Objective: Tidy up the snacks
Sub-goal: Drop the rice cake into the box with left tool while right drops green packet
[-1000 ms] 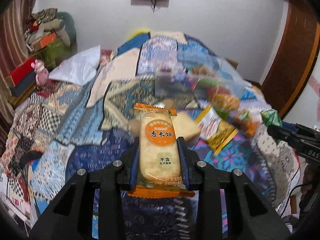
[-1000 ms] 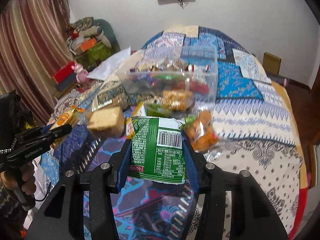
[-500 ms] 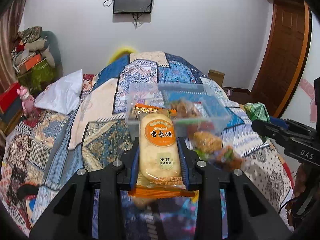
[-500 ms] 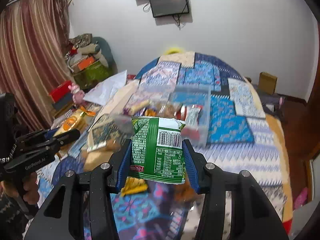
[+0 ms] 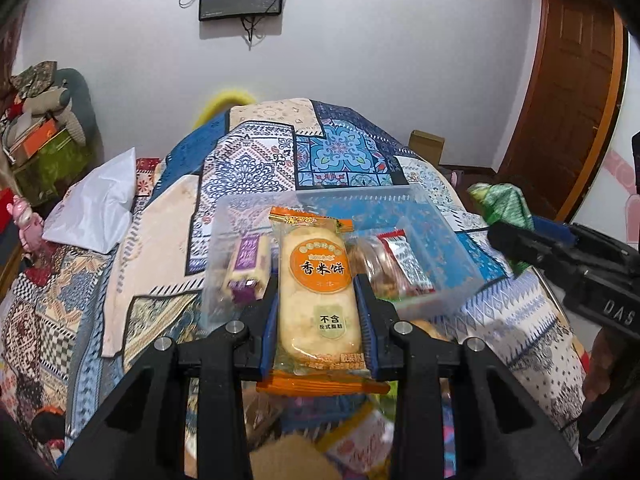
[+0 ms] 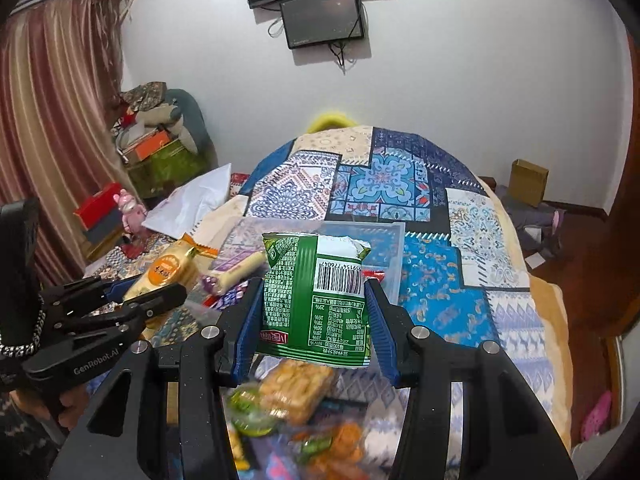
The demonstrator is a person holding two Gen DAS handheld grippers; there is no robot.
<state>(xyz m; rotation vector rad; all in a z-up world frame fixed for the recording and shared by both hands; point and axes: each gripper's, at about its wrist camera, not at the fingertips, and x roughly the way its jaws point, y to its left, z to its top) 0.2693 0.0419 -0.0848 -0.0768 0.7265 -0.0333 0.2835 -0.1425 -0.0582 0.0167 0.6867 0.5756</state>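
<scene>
Clear plastic box [image 5: 436, 216] sits on the patchwork bed cover [image 5: 340, 152], wrapped snacks inside | green snack bag [image 6: 316, 300], barcode up, squeezed in the right gripper [image 6: 314, 320] by the box | orange rice cracker pack [image 5: 316, 292] reading 香米饼, pinched tight in the left gripper [image 5: 316, 316]

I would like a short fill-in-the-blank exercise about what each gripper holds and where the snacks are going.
1. The left gripper is shut on a rice cracker packet whose round label is ____.
2. The right gripper is shut on a ____ snack bag with a barcode.
3. The clear plastic box rests on the ____.

Missing words: orange; green; bed
</scene>
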